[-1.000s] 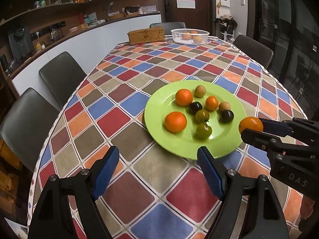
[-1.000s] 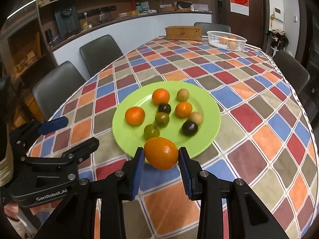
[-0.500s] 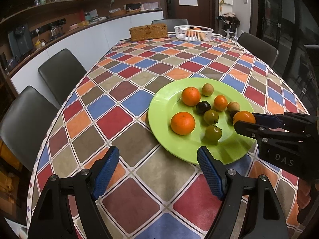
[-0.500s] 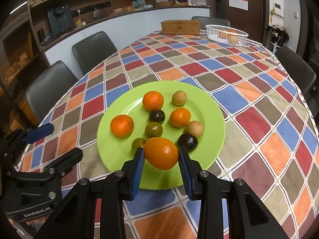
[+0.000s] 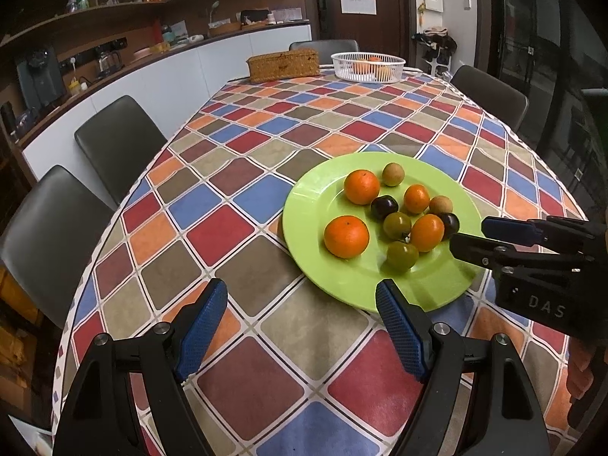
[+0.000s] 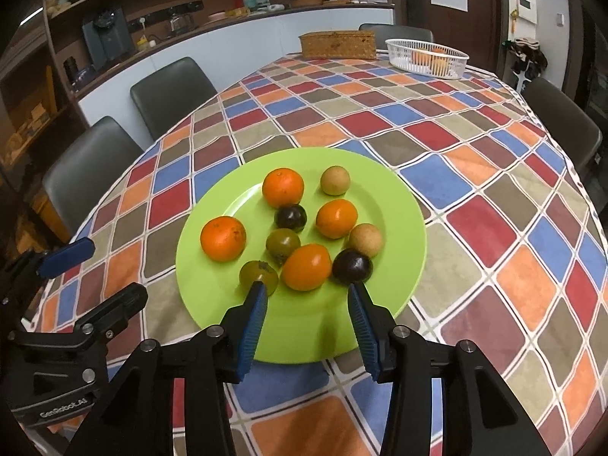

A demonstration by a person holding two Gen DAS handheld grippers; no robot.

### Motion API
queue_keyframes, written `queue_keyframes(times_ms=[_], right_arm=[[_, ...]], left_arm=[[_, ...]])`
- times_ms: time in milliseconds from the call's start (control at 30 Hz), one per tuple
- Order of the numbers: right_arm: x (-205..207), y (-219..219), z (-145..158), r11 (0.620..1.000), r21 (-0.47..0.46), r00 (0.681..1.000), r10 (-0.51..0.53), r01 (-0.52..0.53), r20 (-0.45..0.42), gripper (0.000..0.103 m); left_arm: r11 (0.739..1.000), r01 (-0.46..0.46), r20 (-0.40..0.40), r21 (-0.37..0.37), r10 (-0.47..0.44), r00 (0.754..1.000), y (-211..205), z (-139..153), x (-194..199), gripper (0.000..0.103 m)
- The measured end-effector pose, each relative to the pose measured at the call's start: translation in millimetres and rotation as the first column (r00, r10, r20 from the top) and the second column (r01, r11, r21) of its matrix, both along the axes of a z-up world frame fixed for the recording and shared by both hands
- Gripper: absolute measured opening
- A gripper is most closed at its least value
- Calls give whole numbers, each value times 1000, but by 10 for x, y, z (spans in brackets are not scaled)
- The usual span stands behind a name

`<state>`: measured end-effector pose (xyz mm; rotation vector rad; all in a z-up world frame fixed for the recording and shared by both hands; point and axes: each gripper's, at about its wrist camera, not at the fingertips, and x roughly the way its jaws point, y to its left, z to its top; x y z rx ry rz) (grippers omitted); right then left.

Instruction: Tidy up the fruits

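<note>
A green plate [image 6: 395, 205] on the checkered tablecloth holds several fruits: oranges, dark plums, green tomatoes and tan round fruits. An orange [image 6: 306, 266] lies on the plate's near part, just beyond my right gripper [image 6: 306, 300], which is open and empty over the plate's near rim. The same orange [image 5: 427, 232] and plate [image 5: 304, 205] show in the left wrist view, with the right gripper [image 5: 469, 233] reaching in from the right. My left gripper [image 5: 302, 323] is open and empty, above the tablecloth short of the plate.
A white basket [image 6: 426, 57] with fruit and a wicker box [image 6: 336, 45] stand at the table's far end. Dark chairs [image 6: 171, 93] line the left side and far end. A counter with appliances runs along the back wall.
My right gripper carried the orange forward over the plate, then opened and let it go onto the plate. My left gripper stayed open and shifted slightly.
</note>
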<state>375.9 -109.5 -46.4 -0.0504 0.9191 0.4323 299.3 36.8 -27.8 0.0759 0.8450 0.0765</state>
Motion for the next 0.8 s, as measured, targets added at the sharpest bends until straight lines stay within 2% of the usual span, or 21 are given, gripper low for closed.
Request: queue_keyframes(times_ms=[267, 467, 567, 800], right_arm=[[-365, -109, 321, 1000, 4, 996, -24, 24, 83, 45], [-755, -233, 604, 999, 5, 986, -51, 51, 156, 46], [-952, -289, 705, 998, 12, 981, -65, 64, 184, 54], [-1383, -407, 877, 996, 23, 967, -89, 87, 240, 55]], left_arm=[[1000, 9, 56, -20, -8, 998, -38, 251, -260, 80], [999, 31, 119, -30, -27, 993, -119, 501, -557, 85], [999, 38, 142, -26, -34, 989, -169, 573, -694, 86], [998, 48, 182, -39, -40, 982, -240, 711, -1052, 89]])
